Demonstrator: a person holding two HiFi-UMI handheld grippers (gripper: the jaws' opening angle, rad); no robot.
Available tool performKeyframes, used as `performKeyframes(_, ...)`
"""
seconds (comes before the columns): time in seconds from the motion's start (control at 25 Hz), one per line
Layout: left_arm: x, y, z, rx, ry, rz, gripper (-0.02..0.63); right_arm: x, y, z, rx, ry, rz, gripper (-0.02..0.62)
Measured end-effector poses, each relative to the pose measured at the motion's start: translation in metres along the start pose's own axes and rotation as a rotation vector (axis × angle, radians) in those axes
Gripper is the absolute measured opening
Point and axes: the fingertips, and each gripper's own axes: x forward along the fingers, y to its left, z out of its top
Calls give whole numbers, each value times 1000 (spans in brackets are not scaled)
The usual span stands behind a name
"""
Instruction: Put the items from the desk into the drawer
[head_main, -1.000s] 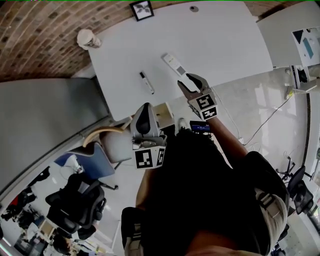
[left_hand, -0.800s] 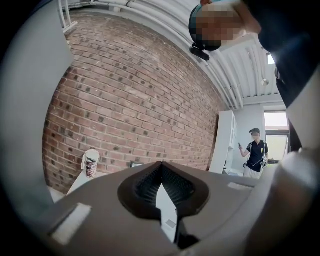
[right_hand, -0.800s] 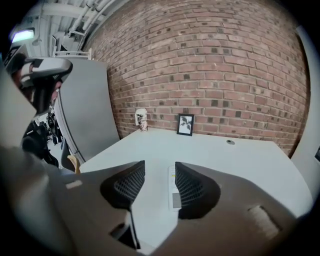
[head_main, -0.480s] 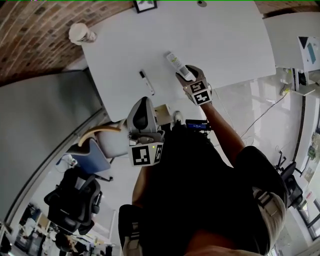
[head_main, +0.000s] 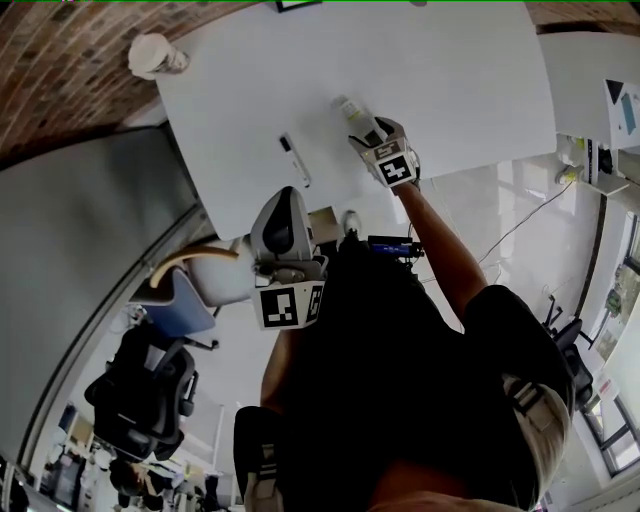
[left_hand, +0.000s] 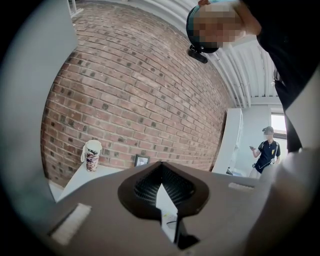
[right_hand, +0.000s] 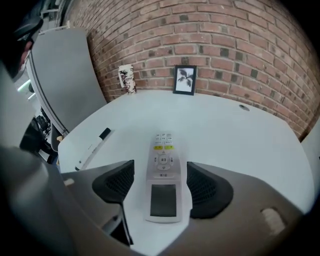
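White desk (right_hand: 240, 145): remote (right_hand: 164, 197) lies flat between the right gripper (right_hand: 161, 172) jaws, which have just been opening, pads clear of it. Marker (right_hand: 92, 146) lies left of those jaws. Left gripper (left_hand: 161, 182) jaws closed, empty.

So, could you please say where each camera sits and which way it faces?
Head view: on the person's head, looking steeply down at the desk; the person's torso, left hand-held gripper and right hand-held gripper show.
Left gripper view: on that hand-held gripper, facing nearly level towards the brick wall; its shut jaws and the torso show.
Right gripper view: on that hand-held gripper, tilted down at the remote between jaws that have just been opening.
Shared: both gripper views see the cup and picture frame.
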Motion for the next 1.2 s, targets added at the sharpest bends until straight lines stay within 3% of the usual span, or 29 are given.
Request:
performKeyframes(0.28,3,6,-2,-6,5,16,8,20,-5,-17,18,68,6,338)
performKeyframes(0.44,1,5,-3,-5,6,23,8,20,-9,-16,-1,45,-14,345)
performKeyframes(0.56,-1,4,-3,-3,2,28,8,19,-8,-16,2,33,-16,328)
performKeyframes(0.64,-4,3,-2,-1,-2,30,8,19,-10,-16,-6,43,-24,262)
performKeyframes(1.2,-52,-18,12,34,-63,46,8,5,6,-28,68,59,36,259)
